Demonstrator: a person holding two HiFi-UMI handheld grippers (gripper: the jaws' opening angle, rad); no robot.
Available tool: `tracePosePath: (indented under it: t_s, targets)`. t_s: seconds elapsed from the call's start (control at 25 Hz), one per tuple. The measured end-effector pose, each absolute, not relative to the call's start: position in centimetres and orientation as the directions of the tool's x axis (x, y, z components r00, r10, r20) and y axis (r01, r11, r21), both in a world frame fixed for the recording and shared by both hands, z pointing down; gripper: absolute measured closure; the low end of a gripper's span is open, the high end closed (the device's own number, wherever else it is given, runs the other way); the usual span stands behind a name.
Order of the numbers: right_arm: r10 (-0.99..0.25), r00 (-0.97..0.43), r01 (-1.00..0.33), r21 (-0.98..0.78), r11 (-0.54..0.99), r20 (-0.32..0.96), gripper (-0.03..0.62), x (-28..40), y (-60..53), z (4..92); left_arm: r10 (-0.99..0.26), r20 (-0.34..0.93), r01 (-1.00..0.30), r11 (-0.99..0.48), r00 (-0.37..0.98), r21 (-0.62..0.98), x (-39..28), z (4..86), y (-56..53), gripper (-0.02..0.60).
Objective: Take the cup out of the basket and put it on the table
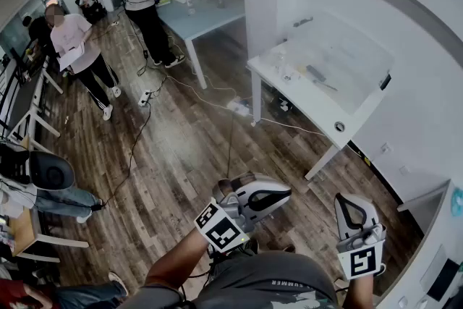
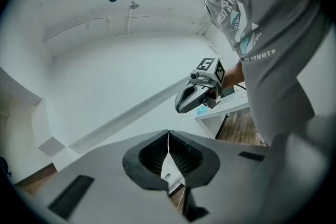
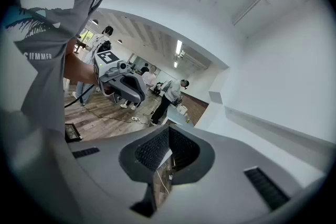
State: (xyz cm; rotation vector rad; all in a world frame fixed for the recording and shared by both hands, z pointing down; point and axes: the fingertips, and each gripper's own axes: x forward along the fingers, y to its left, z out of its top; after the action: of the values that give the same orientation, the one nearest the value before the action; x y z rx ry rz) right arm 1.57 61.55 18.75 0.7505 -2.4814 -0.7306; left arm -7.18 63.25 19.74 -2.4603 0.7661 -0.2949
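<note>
No cup or basket can be made out in any view. In the head view my left gripper (image 1: 286,194) is held at waist height over the wooden floor, pointing right, with its jaws shut and empty. My right gripper (image 1: 348,199) is beside it to the right, also shut with nothing in it. The left gripper view shows its own jaw tips (image 2: 168,134) meeting, with the right gripper (image 2: 182,107) ahead against a white wall. In the right gripper view its tips (image 3: 168,129) touch, and the left gripper (image 3: 137,96) is at the left.
A white table (image 1: 340,108) with small items stands ahead by the wall. Cables and a power strip (image 1: 237,108) lie on the floor. A small teal thing (image 1: 457,202) sits on a white desk at the right edge. People (image 1: 79,47) and another table (image 1: 202,14) are further back.
</note>
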Motion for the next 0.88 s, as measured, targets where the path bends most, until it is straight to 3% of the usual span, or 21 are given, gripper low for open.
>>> tracePosePath:
  t_s: [0.2,0.4,0.6,0.88]
  targets:
    - [-0.623,-0.742,-0.404,0.576,0.711,0.249,0.583,1.2,62.6,18.3,-0.566,0.043,-0.452,-0.698,0.823,-0.556,-7.7,19.2,64.3,0.566]
    - [-0.607,-0.778,-0.409,0.603,0.685,0.162,0.583,-0.7,62.5,16.3,-0.573,0.039,-0.444,-0.675,0.819,-0.589,-9.4,18.1,63.9,0.566]
    - [-0.641,-0.728,-0.421,0.581,0.697,0.242,0.583,0.5,61.9,17.6,-0.560,0.058,-0.422,-0.685,0.827,-0.594,-9.0,18.4,63.1,0.566]
    - [-0.666,-0.701,-0.477,0.525,0.705,0.257,0.582,1.7,61.2,18.9,-0.537,0.068,-0.404,-0.707,0.841,-0.580,-7.9,19.7,62.4,0.566]
